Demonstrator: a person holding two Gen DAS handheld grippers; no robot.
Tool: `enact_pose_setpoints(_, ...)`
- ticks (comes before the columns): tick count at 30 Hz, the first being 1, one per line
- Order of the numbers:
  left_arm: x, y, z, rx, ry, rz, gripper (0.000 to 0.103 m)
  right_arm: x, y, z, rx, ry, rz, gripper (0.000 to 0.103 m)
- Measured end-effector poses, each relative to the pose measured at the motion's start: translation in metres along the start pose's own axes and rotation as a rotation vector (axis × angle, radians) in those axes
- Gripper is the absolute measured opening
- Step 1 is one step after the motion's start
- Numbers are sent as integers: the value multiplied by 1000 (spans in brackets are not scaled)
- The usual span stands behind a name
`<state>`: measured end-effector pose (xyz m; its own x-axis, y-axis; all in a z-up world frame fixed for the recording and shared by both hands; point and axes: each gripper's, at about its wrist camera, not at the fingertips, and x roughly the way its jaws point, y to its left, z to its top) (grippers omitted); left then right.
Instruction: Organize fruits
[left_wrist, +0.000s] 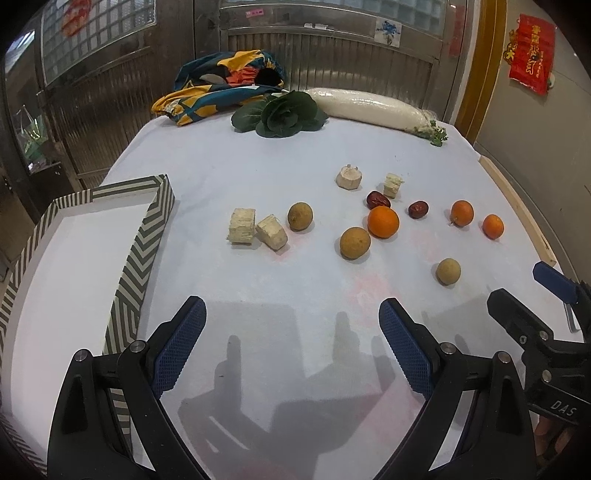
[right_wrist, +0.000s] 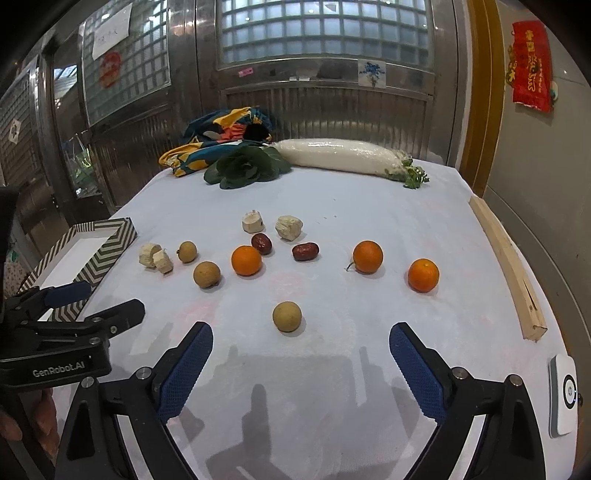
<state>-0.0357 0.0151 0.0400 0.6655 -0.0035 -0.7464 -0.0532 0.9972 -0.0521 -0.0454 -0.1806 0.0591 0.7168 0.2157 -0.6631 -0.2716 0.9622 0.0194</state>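
1. White cloth covers the desk (right_wrist: 369, 206), and both grippers hover low over its near edge with nothing between their fingers.
2. Left gripper (left_wrist: 291, 332) is spread wide, its blue pads empty; the striped box (left_wrist: 155, 206) with a white inside lies just to its left.
3. Right gripper (right_wrist: 301, 354) is likewise wide open and holds nothing; a brown longan (right_wrist: 287, 316) sits on the cloth just ahead of it, between the lines of its fingers but not touched.
4. Two more longans (right_wrist: 207, 274) (right_wrist: 187, 252) lie further left, the smaller one beside two pale cut stalk chunks (right_wrist: 155, 257).
5. Three small oranges are spread across the middle: one (right_wrist: 246, 260) near the centre, one (right_wrist: 368, 256) to the right, one (right_wrist: 423, 275) furthest right.
6. Two red dates (right_wrist: 262, 243) (right_wrist: 305, 252) lie just behind the central orange, with two more pale chunks (right_wrist: 253, 222) (right_wrist: 289, 227) behind them.
7. At the far edge rest a white radish (right_wrist: 340, 155), a dark leafy green (right_wrist: 243, 166) and a patterned cloth (right_wrist: 221, 140).
8. A wooden strip (right_wrist: 506, 266) runs along the right edge, and a small white device (right_wrist: 563, 395) lies near the right corner.
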Motion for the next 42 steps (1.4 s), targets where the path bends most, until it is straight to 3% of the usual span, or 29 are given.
enact_pose_setpoints(42, 12, -8, 6, 25, 39, 1, 95, 5, -23, -4, 28, 25, -15, 95)
